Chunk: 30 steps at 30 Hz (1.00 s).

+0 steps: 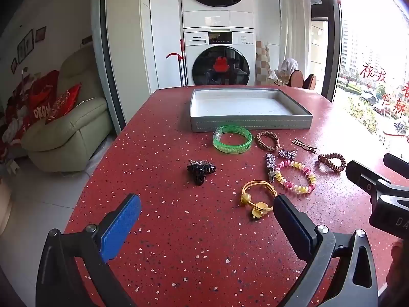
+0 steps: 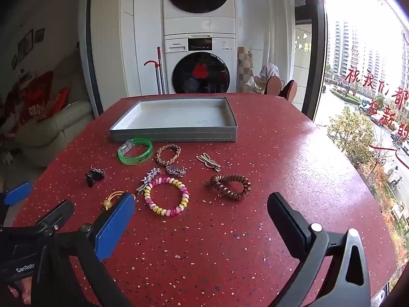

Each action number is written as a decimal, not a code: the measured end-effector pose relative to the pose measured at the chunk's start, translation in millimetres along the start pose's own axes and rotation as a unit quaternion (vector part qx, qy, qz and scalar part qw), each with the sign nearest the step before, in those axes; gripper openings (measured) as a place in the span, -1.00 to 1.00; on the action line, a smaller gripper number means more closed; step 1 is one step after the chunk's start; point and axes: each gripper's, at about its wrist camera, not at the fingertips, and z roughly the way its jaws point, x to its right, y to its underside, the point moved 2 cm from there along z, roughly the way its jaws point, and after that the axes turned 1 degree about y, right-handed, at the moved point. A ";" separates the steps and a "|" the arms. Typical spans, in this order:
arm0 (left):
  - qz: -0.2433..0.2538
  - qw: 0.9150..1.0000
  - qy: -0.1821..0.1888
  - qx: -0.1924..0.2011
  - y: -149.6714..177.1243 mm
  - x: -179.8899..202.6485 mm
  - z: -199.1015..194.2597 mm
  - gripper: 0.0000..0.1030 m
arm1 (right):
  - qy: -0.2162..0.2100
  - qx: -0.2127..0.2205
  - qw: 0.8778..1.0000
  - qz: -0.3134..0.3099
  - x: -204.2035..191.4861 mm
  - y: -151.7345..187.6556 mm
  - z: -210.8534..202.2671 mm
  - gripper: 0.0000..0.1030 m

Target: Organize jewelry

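Grey tray is sitting empty behind the scattered jewelry. I am hovering my right claw and left claw, both spread wide and empty; I should straddle the brown coil tie, nearest this side of the tray, squarely.

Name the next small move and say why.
Probably lower the right hand-held gripper onto the pink-yellow bracelet: its jaws are open, the bracelet lies just ahead, the tray holds nothing, and all the jewelry is on the table.
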 end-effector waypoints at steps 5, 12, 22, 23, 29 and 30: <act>-0.007 1.000 0.009 -0.005 -3.0 -5.6 1.8 1.00 | -0.001 -0.005 1.000 -0.001 -2.3 -4.5 -1.7 1.00; 0.000 1.000 0.004 0.007 -0.2 1.2 -4.0 1.00 | -0.002 0.001 1.000 0.001 -4.2 -6.0 0.2 1.00; -0.004 1.000 0.005 0.009 -1.1 0.5 -8.6 1.00 | -0.009 0.007 1.000 -0.001 -5.0 -5.2 -5.7 1.00; -0.004 1.000 0.005 0.009 -1.1 0.4 -8.7 1.00 | -0.010 0.006 1.000 -0.001 -5.5 -5.6 -5.9 1.00; -0.004 1.000 0.006 0.011 -1.8 0.3 -9.8 1.00 | -0.013 0.007 1.000 -0.002 -6.2 -5.1 -6.3 1.00; -0.004 1.000 0.006 0.010 -1.8 0.4 -9.8 1.00 | -0.013 0.007 1.000 -0.002 -6.5 -5.3 -6.3 1.00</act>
